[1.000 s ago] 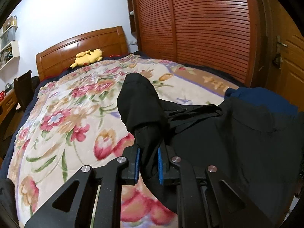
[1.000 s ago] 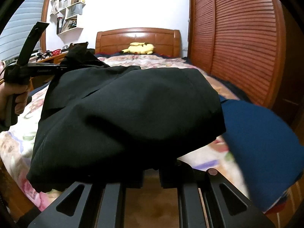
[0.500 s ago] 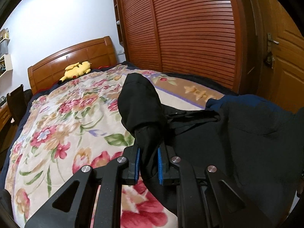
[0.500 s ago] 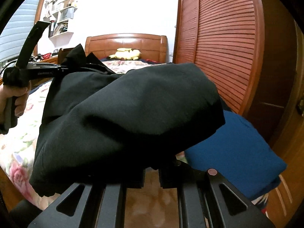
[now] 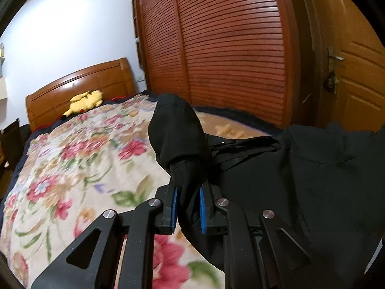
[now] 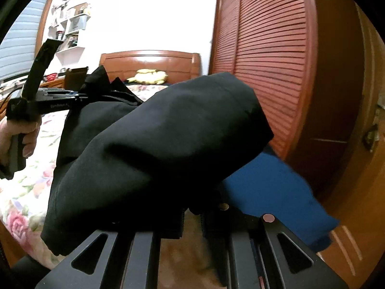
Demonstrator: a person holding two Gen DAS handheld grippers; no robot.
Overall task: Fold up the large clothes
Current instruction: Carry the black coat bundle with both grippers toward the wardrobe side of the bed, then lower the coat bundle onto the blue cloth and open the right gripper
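Left tongs (image 5: 187, 207): blue pads (image 5: 175, 204) pinched on a bunched fold of the black garment (image 5: 312, 180). The gathered cloth rises from between the pads toward 12 o'clock as a rounded hump; the rest spreads to 3 o'clock and hangs in front of the camera.

Right tongs (image 6: 192, 219): pressed nearly together on an edge of the same black garment (image 6: 168, 132), which drapes over the finger tips and hides the contact itself. The cloth bulges up toward 12 o'clock and fills the middle of this view.

From the right wrist view, the left tongs (image 6: 79, 97) sit at 9 to 10 o'clock, held by a hand (image 6: 16, 134) on the grip, with a peak of black fabric sticking up from them. The garment spans between the two tongs, held up above the bed (image 5: 72, 163).

Bed carries a floral blanket. Yellow plush toy (image 5: 85, 100) lies at the wooden headboard (image 5: 79, 84), 11 o'clock in the left view. Folded blue garment (image 6: 276, 192) lies on the bed at 4 o'clock in the right view, partly under the black one. Louvred wardrobe doors (image 5: 228, 48) stand along the bed's far side; a door (image 5: 356, 72) with handle at 2 o'clock in the left view. Wall shelves (image 6: 72, 29) at 10 o'clock, contents too small to tell.
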